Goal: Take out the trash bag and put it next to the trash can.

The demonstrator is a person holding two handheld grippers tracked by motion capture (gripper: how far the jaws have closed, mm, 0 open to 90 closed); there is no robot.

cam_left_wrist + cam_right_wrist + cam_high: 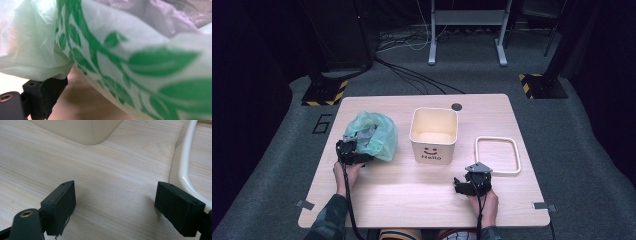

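High view: green bag (373, 134) lies left of the bin (434, 135); left gripper (350, 151) at its near edge, grip not discernible. Left gripper view: film (130, 62) drapes over one jaw. Right gripper view: right gripper (115, 202) released, empty, near the bin. Likely step: seizing the bag; next, clamp and lift toward the bin.

Bystanders on the light wooden counter (402, 185)

A cream square plastic bin (434, 134) with a smiley face and "Hello" stands mid-counter; a cream rounded-square plastic ring frame (497, 155) lies flat just beside it, apart.
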